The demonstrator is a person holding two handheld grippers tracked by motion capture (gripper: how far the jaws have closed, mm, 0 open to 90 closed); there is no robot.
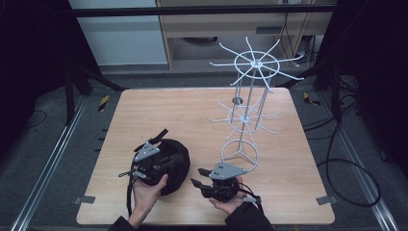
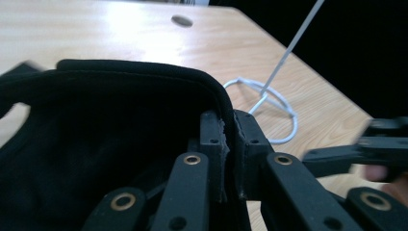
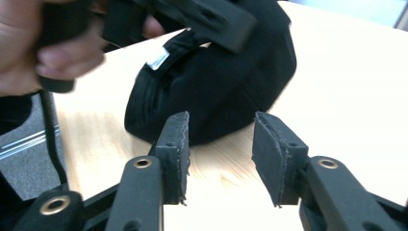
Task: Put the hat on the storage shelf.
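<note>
- Black fabric cap [image 1: 168, 163] lies on the pale wooden counter [image 1: 144, 110], at about 7 o'clock from the counter's middle, near the person's edge.
- Left gripper [image 1: 153, 161] sits over the cap; in the left gripper view its jaws are pinched together on the cap's rolled edge [image 2: 211, 91], with cloth showing between the pads.
- Right gripper [image 1: 204, 185] hovers just beside the cap at its 3 o'clock, with its jaws apart and nothing between them; the cap's crown [image 3: 231, 86] lies straight ahead of them.
- White wire display stand with spoked hoops [image 1: 248, 96] rises at 1 o'clock from the cap, well apart from it.
- Judging from this, the step in hand is a second grip on the cap, perhaps to hang it on a spoke. To do it well, bring the right jaws onto the brim opposite the left hold, bite a firm fold instead of loose crown cloth, and keep the left pinch steady.
</note>
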